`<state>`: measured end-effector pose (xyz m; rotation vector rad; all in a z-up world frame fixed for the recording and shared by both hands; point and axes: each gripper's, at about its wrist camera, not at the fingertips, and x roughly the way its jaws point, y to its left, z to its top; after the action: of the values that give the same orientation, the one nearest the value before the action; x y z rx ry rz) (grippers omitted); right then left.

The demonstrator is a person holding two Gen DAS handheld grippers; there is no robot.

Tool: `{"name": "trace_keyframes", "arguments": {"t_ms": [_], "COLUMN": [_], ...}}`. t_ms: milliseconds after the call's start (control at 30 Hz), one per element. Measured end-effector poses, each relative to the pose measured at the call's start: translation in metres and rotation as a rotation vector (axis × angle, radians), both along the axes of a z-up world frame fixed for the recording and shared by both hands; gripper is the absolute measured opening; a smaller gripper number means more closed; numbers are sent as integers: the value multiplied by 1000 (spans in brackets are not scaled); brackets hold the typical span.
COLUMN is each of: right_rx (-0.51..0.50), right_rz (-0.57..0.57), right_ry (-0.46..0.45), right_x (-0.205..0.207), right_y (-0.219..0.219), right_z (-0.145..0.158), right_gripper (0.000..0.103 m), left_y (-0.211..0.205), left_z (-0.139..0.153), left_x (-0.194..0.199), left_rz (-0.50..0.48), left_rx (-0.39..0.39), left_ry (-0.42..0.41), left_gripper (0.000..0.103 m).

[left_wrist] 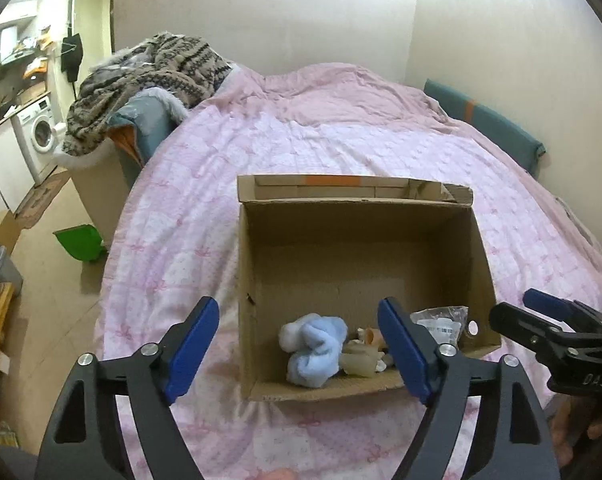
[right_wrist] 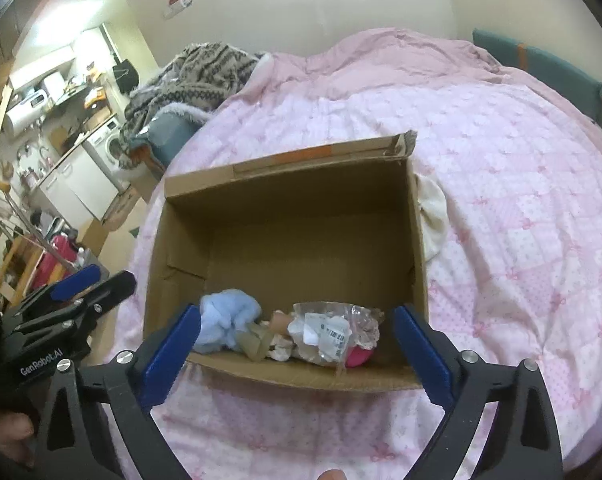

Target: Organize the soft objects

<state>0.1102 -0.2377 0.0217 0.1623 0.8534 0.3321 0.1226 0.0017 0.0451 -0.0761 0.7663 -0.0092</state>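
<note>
An open cardboard box (left_wrist: 245, 280) (right_wrist: 157, 280) stands on the pink bedspread (left_wrist: 301, 140). Along its near wall lie a light-blue soft cloth (left_wrist: 315, 350) (right_wrist: 225, 316), small beige things (left_wrist: 361, 358), a crumpled clear plastic bag with a label (right_wrist: 329, 332) and something pink (right_wrist: 357, 358). My left gripper (left_wrist: 297, 304) (right_wrist: 109, 276) hangs open above the box's near left corner, nothing between its blue pads. My right gripper (right_wrist: 297, 312) (left_wrist: 517, 306) is open wide over the near right part, also empty. A white cloth (right_wrist: 433, 216) lies outside the box against its right wall.
A patterned blanket (left_wrist: 149, 76) is heaped at the bed's far left corner. A teal cushion (left_wrist: 485, 120) lines the right wall. On the floor to the left are a green bin (left_wrist: 81, 242) and a washing machine (left_wrist: 41, 136).
</note>
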Motion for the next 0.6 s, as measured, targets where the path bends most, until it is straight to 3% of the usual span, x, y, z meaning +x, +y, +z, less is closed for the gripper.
{"name": "trace_keyframes", "arguments": {"t_ms": [200, 300, 433, 600], "right_rx": [-31, -31, -100, -77], "right_rz": [-40, -59, -92, -95], "right_ry": [-62, -83, -139, -93], "right_x": [-27, -37, -57, -65], "right_y": [-4, -8, -7, -10], "right_z": [17, 22, 21, 6], "right_gripper": [103, 103, 103, 103], "left_y": [10, 17, 22, 21], "left_z": [12, 13, 9, -2], "left_x": [-23, -35, -50, -67], "left_rz": [38, 42, 76, 79], "left_rx": [13, 8, 20, 6], "left_ry": [-8, -18, -11, -21], "left_gripper": [95, 95, 99, 101]}}
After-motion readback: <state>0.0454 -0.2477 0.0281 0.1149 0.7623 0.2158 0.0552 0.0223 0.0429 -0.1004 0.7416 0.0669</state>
